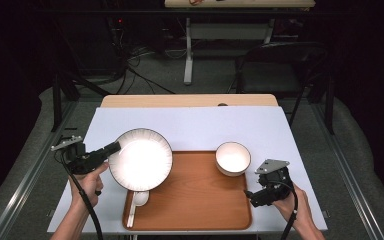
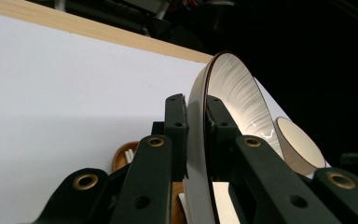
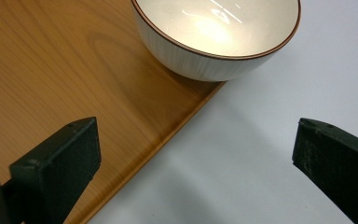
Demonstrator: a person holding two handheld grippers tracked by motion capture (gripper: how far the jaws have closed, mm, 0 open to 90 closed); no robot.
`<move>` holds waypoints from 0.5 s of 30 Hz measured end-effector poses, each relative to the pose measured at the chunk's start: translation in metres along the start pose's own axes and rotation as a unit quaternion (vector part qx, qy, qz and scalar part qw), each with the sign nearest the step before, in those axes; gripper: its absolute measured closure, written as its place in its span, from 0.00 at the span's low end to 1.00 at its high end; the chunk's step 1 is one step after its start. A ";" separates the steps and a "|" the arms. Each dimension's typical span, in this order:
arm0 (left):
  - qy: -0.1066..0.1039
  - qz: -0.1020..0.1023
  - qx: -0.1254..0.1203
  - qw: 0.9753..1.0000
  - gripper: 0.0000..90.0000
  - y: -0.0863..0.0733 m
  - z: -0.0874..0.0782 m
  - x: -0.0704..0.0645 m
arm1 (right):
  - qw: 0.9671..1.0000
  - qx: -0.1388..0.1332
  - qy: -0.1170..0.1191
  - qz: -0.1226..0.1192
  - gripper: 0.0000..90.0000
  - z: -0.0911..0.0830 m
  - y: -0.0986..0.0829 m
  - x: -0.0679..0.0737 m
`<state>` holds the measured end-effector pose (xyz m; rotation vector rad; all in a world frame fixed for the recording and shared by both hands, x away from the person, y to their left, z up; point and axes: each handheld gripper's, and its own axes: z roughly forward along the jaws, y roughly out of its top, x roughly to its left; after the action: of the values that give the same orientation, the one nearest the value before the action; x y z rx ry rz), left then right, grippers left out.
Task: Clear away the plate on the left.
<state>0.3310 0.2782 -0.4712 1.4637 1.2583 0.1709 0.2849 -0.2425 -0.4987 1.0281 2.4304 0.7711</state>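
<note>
The plate (image 1: 141, 159) carries no readable writing; it hangs tilted over the tray's (image 1: 200, 200) left end, its rim clamped between the left gripper's (image 1: 114, 147) jaws. A spoon (image 1: 139, 199) lies beneath it. The right gripper (image 1: 250, 196) gapes wide, holding nothing, near the tray's right edge, just short of the bowl (image 1: 233, 158).
</note>
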 end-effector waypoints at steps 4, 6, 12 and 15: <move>-0.012 0.004 0.008 1.000 0.91 -0.002 0.005 -0.007 | 1.000 0.000 0.000 -0.001 0.00 0.000 0.000 0.000; -0.018 0.005 0.013 1.000 0.91 -0.003 0.008 -0.010 | 1.000 -0.001 0.000 -0.002 0.00 0.000 0.000 0.000; -0.032 0.015 0.034 0.999 0.91 -0.008 0.018 -0.020 | 1.000 -0.002 0.002 -0.003 0.01 0.000 0.001 0.002; -0.039 0.018 0.043 0.998 0.91 -0.011 0.023 -0.023 | 1.000 -0.003 0.002 -0.002 0.01 0.000 0.002 0.003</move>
<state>0.3314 0.2437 -0.4755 1.5527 1.1905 0.0837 0.2840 -0.2394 -0.4983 1.0190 2.4326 0.7787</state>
